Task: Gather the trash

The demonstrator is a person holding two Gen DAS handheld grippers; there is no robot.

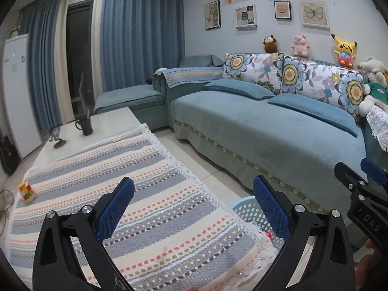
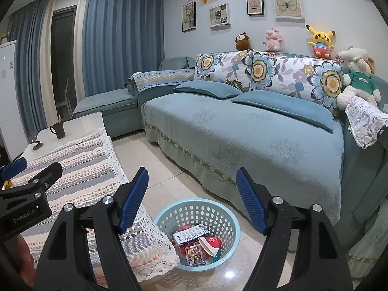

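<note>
Both grippers, left [image 1: 194, 202] and right [image 2: 191, 194], gape empty; trash [image 2: 194, 242] in the basket [image 2: 228, 220] off the worktop's [image 2: 72, 169] corner looks light, crushable, best pinched by edges.

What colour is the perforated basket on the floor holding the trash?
The basket is light blue, almost turquoise; the right wrist view shows it best.

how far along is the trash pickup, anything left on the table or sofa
Done: the basket on the floor already holds a box and several wrappers. In hand: nothing; the left gripper and right gripper are both open and empty. Left: no trash shows on the tablecloth or sofa; only a puzzle cube and mug remain.
</note>
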